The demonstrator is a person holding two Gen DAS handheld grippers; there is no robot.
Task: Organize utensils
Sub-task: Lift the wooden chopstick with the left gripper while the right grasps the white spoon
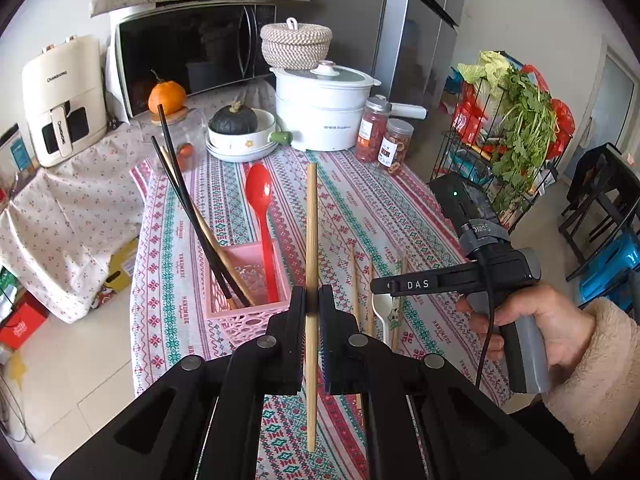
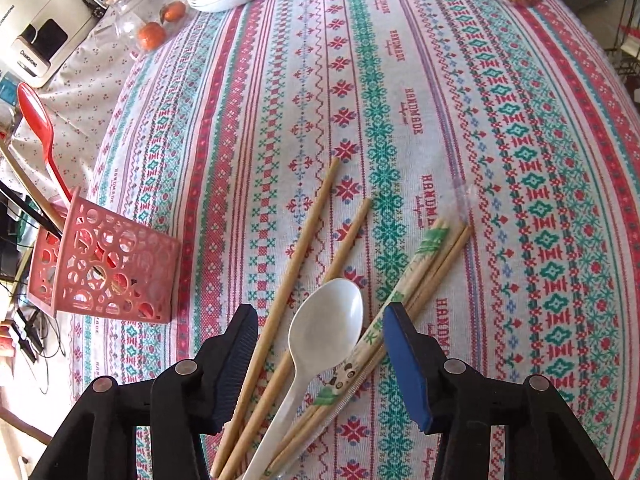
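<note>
Transfer is the step in hand: the left claw (image 1: pixel 312 304) is clenched on a bamboo chopstick (image 1: pixel 311 240), held above the bench (image 1: pixel 360 208) just right of the pink basket (image 1: pixel 248 280). Next, tip it into that basket. The right claw (image 2: pixel 320 344), released, hovers over the white spoon (image 2: pixel 324 324) and remaining chopsticks (image 2: pixel 296 256).

table (image 2: pixel 460 92), patterned cloth | on it: pink basket (image 2: pixel 116 264), white spoon (image 2: pixel 324 320), bamboo chopsticks (image 2: pixel 304 240), wrapped chopsticks (image 2: pixel 404 284)
</note>
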